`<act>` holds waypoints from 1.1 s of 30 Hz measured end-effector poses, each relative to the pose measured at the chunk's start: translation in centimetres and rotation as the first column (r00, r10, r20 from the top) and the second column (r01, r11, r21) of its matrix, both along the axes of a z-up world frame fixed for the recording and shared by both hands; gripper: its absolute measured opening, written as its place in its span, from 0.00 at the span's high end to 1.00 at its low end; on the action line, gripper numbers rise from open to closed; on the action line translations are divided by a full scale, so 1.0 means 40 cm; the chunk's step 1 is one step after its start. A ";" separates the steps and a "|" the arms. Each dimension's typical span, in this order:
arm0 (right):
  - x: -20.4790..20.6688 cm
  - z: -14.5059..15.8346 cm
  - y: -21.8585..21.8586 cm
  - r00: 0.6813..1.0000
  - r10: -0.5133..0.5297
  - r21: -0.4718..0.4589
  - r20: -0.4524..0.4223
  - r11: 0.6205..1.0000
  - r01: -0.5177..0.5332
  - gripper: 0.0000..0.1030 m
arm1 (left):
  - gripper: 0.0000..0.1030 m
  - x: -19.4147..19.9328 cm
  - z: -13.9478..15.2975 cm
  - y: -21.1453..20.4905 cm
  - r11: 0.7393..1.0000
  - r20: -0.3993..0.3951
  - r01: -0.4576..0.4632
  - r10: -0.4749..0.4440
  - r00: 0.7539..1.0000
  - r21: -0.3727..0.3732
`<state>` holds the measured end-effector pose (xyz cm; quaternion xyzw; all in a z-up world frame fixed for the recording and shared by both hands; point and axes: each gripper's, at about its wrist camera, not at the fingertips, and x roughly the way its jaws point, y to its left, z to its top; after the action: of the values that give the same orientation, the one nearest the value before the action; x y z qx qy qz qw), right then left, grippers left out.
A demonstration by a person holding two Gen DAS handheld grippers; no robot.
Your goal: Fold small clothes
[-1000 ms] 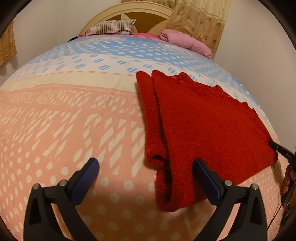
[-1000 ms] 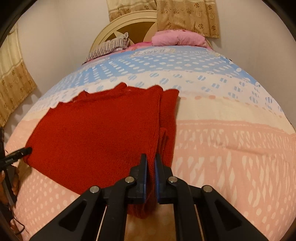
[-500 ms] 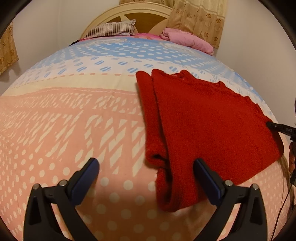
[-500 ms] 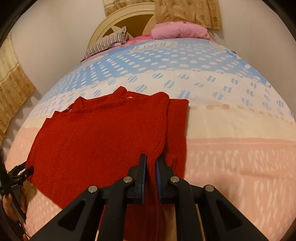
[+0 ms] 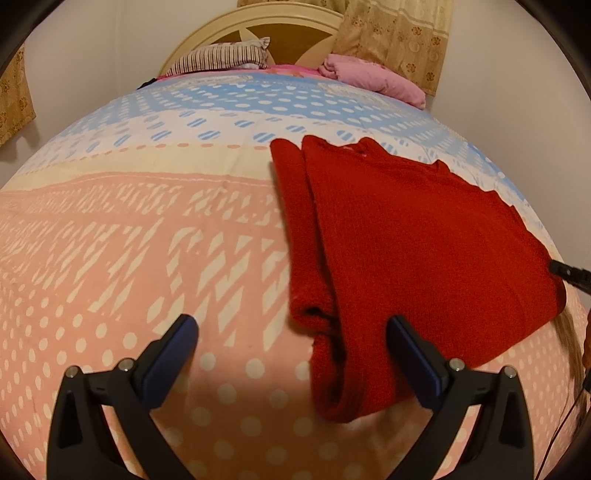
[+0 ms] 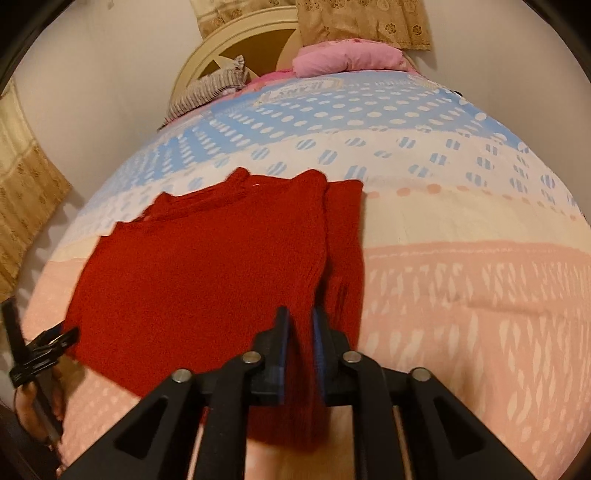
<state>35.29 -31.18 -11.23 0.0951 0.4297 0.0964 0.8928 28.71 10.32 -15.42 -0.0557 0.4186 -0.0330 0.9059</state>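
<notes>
Since a second ago our right gripper (image 6: 300, 332) has drawn nearer to the red sweater (image 5: 417, 251), and in its view the bed has sunk lower and the garment's hem now fills the space between the jaws; our left gripper (image 5: 291, 345) has scarcely shifted. Going from left to right, we see the left gripper's jaws spread wide and released, holding nothing, above the pink dotted bedsheet (image 5: 122, 258), with the sweater's near left corner lying between and beyond them. The sweater lies flat on the bed, its sleeve folded in along one long edge. At the far right of the left view a dark fingertip (image 5: 569, 275) of the other tool meets the sweater's edge. In the right view, our right gripper's jaws are clenched on a bunched fold of the sweater's near hem. Farther back, a striped pillow (image 5: 221, 59) and a pink bundle (image 5: 373, 75) rest against the headboard (image 5: 258, 22).
</notes>
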 end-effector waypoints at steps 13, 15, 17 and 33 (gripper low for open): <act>-0.085 -0.034 -0.006 1.000 -0.025 -0.048 -0.013 0.999 0.024 0.64 | 0.00 0.000 -0.001 -0.003 1.000 0.002 -0.001 0.001 1.000 0.015; -0.099 -0.012 0.003 0.999 -0.032 -0.070 0.014 0.997 0.033 0.64 | 0.00 0.001 -0.001 -0.002 1.000 -0.002 0.001 -0.001 1.000 0.007; -0.115 0.016 0.018 0.999 -0.023 -0.072 0.049 0.997 0.027 0.64 | 0.00 -0.001 0.000 -0.002 1.000 -0.005 0.001 -0.001 1.000 0.003; -0.191 0.053 0.471 0.902 0.404 -0.229 0.149 0.902 -0.366 0.42 | 0.00 0.106 0.068 0.155 0.959 -0.064 -0.013 -0.006 0.998 -0.285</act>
<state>27.67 -12.33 -9.11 -0.0900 0.3586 0.2376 0.8982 32.96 16.53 -12.69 -0.1872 0.4384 -0.0896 0.8745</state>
